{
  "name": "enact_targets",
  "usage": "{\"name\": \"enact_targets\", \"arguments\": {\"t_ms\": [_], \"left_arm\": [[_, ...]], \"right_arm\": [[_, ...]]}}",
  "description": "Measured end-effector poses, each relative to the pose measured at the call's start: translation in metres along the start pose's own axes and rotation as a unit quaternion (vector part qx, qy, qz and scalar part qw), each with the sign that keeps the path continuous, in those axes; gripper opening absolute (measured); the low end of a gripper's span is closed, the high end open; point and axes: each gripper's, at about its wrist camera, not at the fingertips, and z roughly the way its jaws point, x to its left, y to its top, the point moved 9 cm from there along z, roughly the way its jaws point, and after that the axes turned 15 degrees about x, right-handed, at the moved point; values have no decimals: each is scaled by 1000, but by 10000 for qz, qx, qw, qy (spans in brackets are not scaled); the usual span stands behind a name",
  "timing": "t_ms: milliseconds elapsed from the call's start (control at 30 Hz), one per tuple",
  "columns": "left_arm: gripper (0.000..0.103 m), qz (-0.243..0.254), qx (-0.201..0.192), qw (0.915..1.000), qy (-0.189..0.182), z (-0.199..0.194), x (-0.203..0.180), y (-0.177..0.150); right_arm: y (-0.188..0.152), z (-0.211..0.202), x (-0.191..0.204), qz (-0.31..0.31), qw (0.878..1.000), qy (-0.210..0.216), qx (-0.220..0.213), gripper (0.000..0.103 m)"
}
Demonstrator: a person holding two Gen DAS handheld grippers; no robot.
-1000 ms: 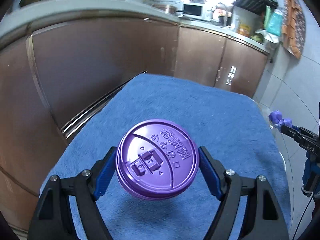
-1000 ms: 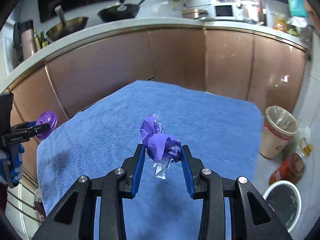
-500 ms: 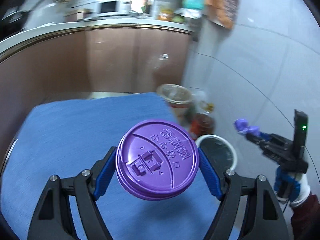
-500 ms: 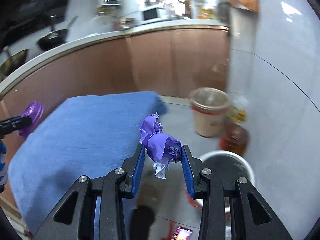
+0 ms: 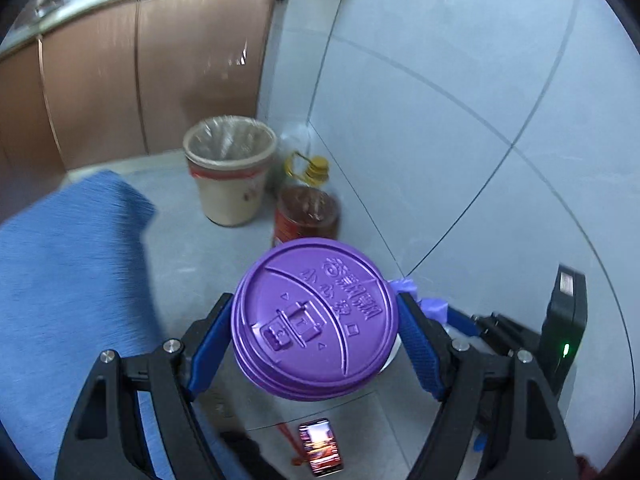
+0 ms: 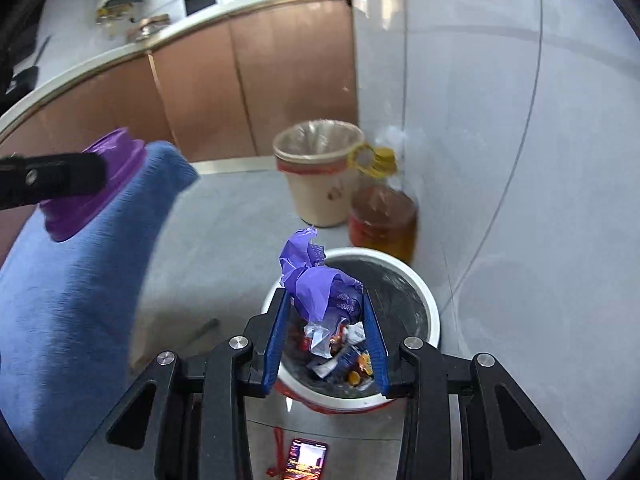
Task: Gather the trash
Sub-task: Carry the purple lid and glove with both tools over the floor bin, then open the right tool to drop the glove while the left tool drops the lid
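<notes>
Both tongs have swung off the blue worktop [image 6: 80,280]; right tongs [image 6: 325,312] grip purple wrapper [image 6: 316,280] above white bin [image 6: 430,312], left tongs [image 5: 314,330] clamp purple lid [image 5: 314,320].

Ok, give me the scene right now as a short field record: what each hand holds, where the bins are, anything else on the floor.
left gripper: shut on purple cup lid
right gripper: shut on crumpled purple wrapper, above white bin
white bin: on floor, already holds trash
beige lined bin: beyond the white one, by the cabinets
oil bottle: beside beige bin, against tiled wall
phone: on floor, screen lit
blue cloth: left of bins
</notes>
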Motion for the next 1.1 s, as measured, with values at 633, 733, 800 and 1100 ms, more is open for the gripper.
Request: {"name": "enact_targets", "arguments": {"t_ms": [633,733,800,1100], "left_arm": [[82,-451,642,9949,-638,116,-24,39],[82,-387,607,9956,-607,114,-25,41],[82,-378,609,9955,-620,113,-27,40],[82,-318,543,9957,-673,98,-37,43]], "right_arm": [[-3,73,-29,364,9983,-277,365,55],[-4,71,-27,363,9984,-273,333,57],[-6,69,-27,340,9984,-311,327,59],[-15,56,-27,347,9982,-367,313,60]]}}
